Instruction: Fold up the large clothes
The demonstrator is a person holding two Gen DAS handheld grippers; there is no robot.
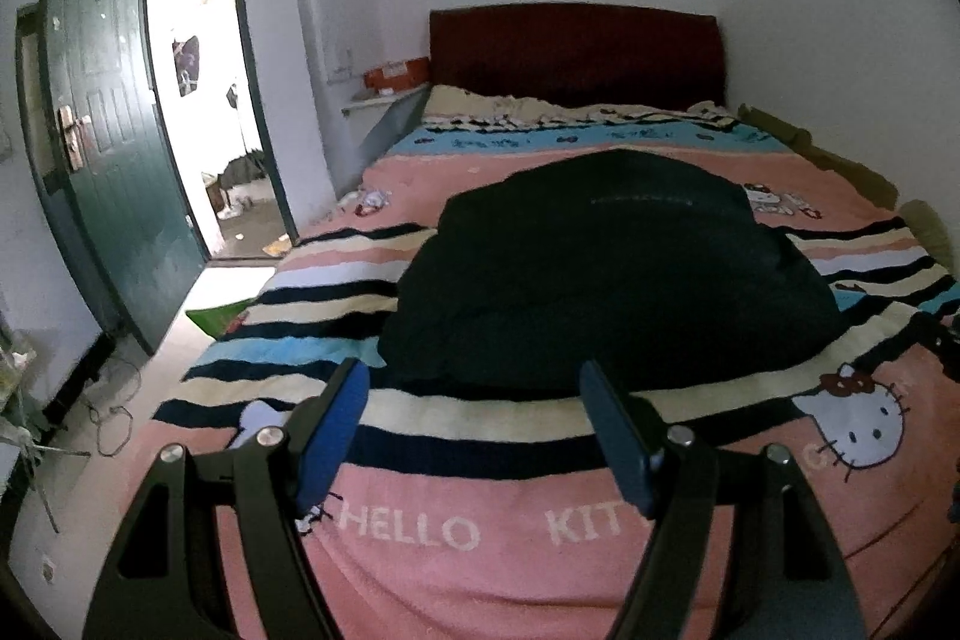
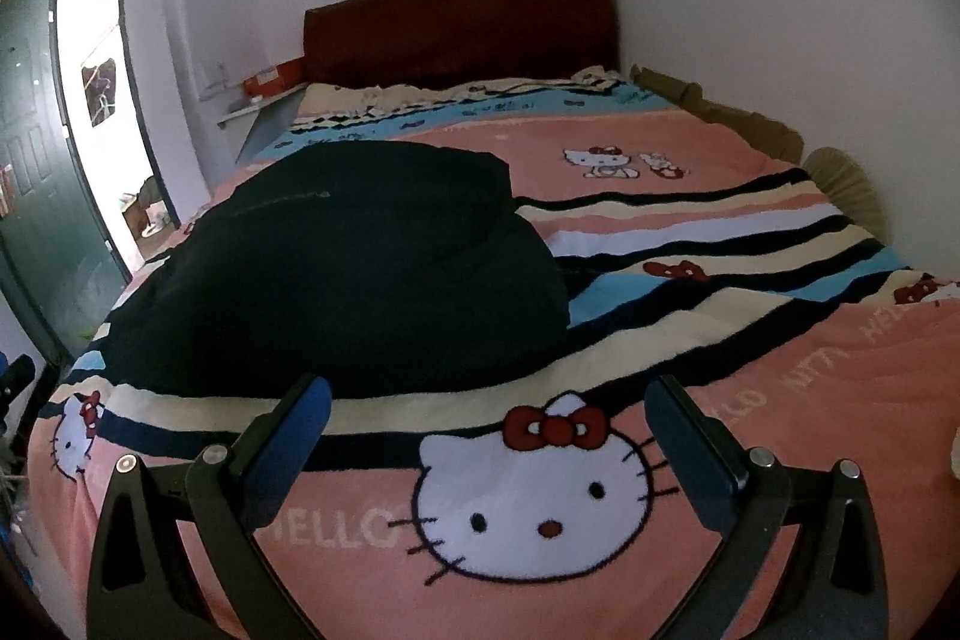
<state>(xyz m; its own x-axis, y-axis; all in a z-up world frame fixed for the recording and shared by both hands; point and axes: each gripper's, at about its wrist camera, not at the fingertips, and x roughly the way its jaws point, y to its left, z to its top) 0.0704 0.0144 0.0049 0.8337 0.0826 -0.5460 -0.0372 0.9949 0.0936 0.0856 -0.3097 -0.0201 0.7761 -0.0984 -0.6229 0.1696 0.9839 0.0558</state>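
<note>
Left gripper (image 1: 474, 385) low in frame, blue pads (image 1: 336, 430) spread wide and pinching nothing, hovering over pink Hello Kitty blanket (image 1: 456, 580) near its striped band; right gripper (image 2: 489, 403) same, spread apart and empty, bottom of frame above the big cat-face print. Black garment (image 1: 606, 268) mid-frame on the blanket, bundled into a rounded heap, possibly a padded jacket though too dark to tell, near edge just beyond both sets of tips, apart from them; centre-left in right view (image 2: 342, 268). Dark red headboard (image 1: 576, 52) upper centre, green door (image 1: 108, 118) open at left.
</note>
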